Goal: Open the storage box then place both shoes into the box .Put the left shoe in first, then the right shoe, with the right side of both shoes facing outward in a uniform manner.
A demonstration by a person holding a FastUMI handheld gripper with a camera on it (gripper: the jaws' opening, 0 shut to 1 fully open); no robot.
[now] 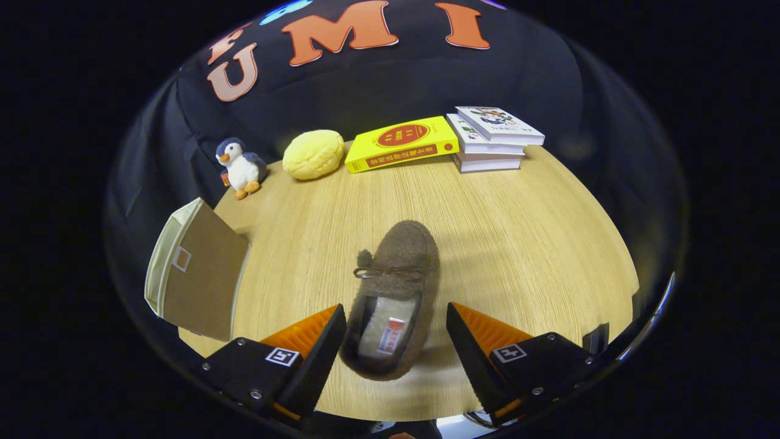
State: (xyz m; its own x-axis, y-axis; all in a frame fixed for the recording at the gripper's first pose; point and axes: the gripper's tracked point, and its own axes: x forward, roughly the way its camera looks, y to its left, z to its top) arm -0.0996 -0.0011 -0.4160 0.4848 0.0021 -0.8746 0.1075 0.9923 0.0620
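Observation:
A brown fuzzy shoe (399,286) with a small bow lies on the wooden table (518,231), toe pointing away from me. Its heel end sits between the two fingers of my gripper (396,317), which stands open; the left finger is close to the shoe's heel edge and the right finger is apart from it. Whether the fingers touch the shoe I cannot tell. The storage box (195,274), beige with a brown lid or side panel, stands at the table's left edge, left of the fingers.
Along the far edge of the table stand a penguin plush (242,166), a yellow bun-shaped cushion (314,154), a yellow book (402,144) and a stack of white books (493,139). Bare wood spreads to the right of the shoe.

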